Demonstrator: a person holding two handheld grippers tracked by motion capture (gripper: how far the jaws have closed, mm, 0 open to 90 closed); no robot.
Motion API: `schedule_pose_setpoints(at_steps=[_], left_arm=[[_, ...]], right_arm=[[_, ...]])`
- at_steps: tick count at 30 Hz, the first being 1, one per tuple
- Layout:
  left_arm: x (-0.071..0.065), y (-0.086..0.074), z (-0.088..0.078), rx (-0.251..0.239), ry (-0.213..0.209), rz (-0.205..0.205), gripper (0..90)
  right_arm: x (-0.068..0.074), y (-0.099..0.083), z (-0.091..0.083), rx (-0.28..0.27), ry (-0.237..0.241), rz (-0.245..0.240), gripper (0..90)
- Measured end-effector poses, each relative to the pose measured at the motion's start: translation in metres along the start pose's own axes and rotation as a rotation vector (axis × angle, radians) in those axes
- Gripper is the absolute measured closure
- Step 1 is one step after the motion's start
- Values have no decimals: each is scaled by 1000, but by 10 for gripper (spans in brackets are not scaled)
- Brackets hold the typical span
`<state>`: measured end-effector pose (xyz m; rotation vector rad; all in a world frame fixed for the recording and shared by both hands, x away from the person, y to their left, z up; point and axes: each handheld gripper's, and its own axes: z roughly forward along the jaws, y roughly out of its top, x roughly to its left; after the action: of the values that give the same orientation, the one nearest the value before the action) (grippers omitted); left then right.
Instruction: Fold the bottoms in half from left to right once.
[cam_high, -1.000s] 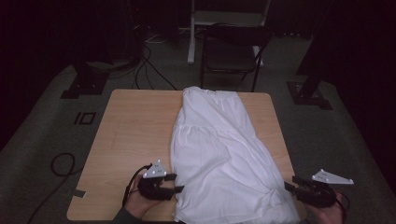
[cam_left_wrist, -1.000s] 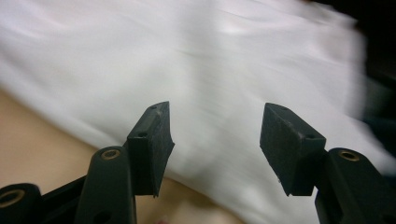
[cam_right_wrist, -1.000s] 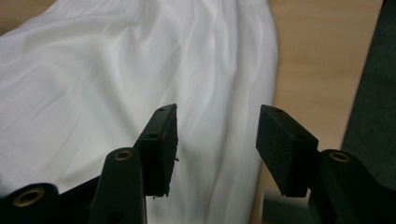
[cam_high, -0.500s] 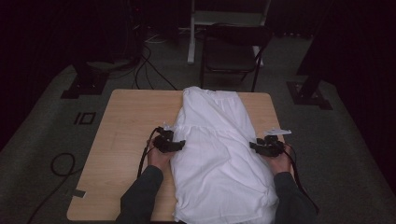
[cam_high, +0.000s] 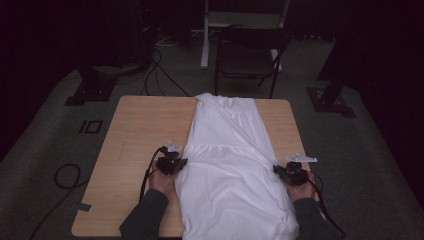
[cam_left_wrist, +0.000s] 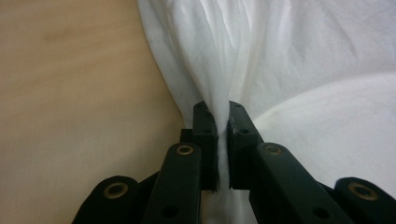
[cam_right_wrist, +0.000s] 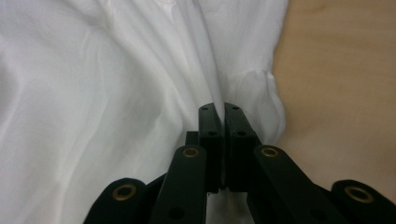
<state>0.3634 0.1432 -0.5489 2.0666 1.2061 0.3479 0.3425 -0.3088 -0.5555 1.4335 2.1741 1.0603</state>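
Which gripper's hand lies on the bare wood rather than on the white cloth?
The left gripper: its hand rests on the wooden table, whereas the right gripper sits over the white garment.

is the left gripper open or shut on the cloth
Shut: the left gripper has just closed, its jaws pinching a fold of the white cloth.

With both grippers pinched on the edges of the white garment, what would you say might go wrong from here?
1. The left gripper and right gripper each clamp just a thin bunched fold at the side edge of the white garment, so the cloth may slip out when pulled.
2. The garment's far end lies at the back edge of the table and its near end hangs over the front edge; a lift or fold could drag it off.
3. Uneven pulling may leave the fold crooked.
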Motion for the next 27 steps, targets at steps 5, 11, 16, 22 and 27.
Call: schedule_pose_setpoints(at_steps=[5,11,16,22,27], left_arm=[[-16,-29,-25,1,0,38,845],[-35,-65,-56,16,-15,72,839],[-50,-83,-74,51,-33,128,823],[-37,-63,-85,-93,-7,94,566],[-18,-27,-64,-125,5,52,477]], right_arm=[[23,-26,-24,21,37,-4,871],[44,-58,-54,33,89,15,868],[59,-76,-72,69,131,14,849],[61,-49,-72,6,118,-64,564],[64,9,-41,-33,132,-164,530]])
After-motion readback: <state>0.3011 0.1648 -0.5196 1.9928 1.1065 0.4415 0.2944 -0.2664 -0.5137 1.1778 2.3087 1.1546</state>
